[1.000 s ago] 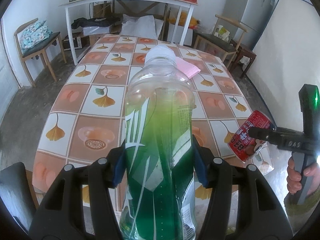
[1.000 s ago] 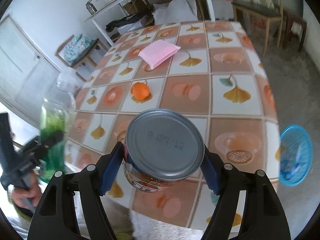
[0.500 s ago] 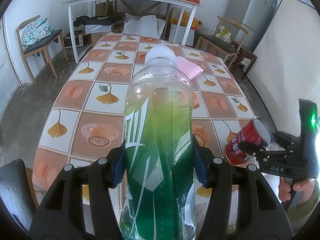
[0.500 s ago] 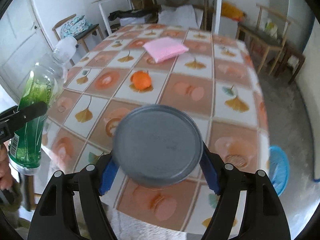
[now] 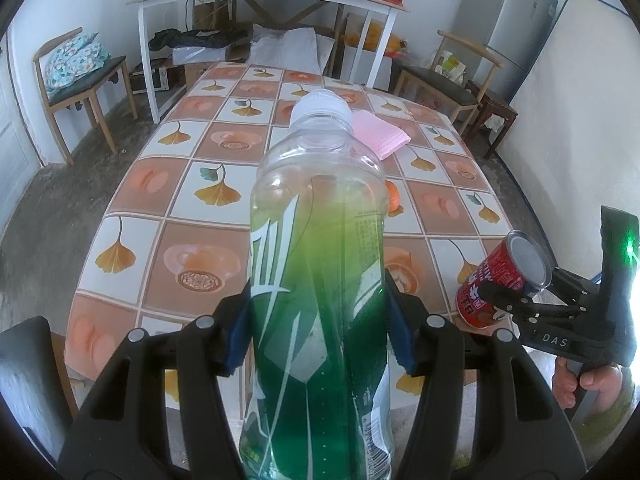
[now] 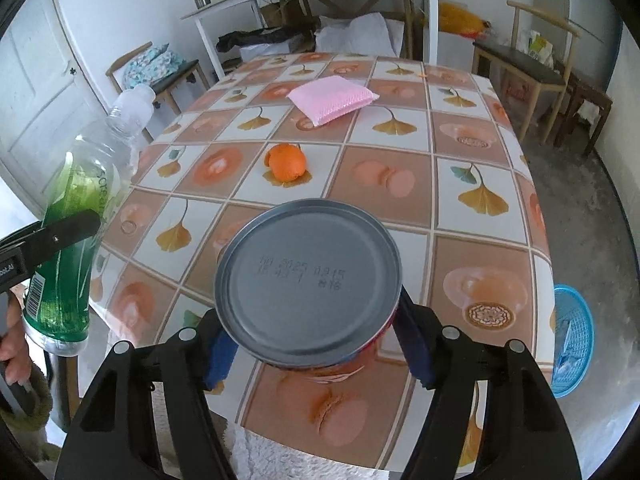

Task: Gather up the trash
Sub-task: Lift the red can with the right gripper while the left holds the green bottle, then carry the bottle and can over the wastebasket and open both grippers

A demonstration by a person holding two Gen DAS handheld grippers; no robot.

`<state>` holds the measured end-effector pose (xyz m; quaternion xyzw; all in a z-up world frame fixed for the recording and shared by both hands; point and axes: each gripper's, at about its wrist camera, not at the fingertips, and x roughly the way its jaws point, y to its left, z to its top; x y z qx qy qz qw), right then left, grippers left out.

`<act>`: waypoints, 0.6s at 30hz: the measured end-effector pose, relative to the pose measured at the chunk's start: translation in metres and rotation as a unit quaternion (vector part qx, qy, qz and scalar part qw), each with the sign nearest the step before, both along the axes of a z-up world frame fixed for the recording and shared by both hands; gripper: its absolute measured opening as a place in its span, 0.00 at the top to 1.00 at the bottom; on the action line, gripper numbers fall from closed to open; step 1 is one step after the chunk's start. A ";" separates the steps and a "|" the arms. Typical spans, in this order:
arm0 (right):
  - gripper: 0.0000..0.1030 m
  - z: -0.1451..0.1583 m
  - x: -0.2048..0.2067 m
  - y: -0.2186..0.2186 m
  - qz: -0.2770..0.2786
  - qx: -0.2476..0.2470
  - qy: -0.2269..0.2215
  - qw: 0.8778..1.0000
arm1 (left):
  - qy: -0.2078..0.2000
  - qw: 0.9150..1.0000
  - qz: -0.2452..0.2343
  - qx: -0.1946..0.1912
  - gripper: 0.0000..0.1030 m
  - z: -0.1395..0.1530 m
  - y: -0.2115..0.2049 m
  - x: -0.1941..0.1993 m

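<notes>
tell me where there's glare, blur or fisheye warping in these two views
Left wrist view: blown-out glare at the right edge beside the right gripper; the bottle is close but sharp. Right wrist view: evenly lit; the table edges bow; the can looms large.

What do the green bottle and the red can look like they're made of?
The bottle looks like clear, glossy plastic: you see through its upper part, and it has a white screw cap. The can seems to be metal: its end is a dull grey disc with a raised rim and a stamped code, its side printed red.
</notes>
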<state>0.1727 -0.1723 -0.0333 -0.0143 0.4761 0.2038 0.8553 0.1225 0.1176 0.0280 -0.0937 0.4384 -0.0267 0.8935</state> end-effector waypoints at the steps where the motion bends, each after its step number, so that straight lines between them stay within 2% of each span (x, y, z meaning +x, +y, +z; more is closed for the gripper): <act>1: 0.35 0.002 0.000 -0.002 -0.003 0.004 -0.002 1.000 | 0.000 1.000 0.000 0.000 0.47 0.000 0.000 0.000; 8: 0.36 0.022 -0.001 -0.028 -0.030 0.039 -0.025 0.998 | -0.010 1.000 -0.014 0.008 0.47 0.009 -0.012 0.002; 13: 0.36 0.051 -0.006 -0.078 -0.087 0.061 -0.064 0.992 | -0.033 0.998 -0.050 0.017 0.47 0.029 -0.038 0.010; 18: 0.35 0.086 -0.027 -0.177 -0.202 0.075 -0.120 0.969 | -0.058 0.992 -0.106 0.018 0.47 0.051 -0.081 0.025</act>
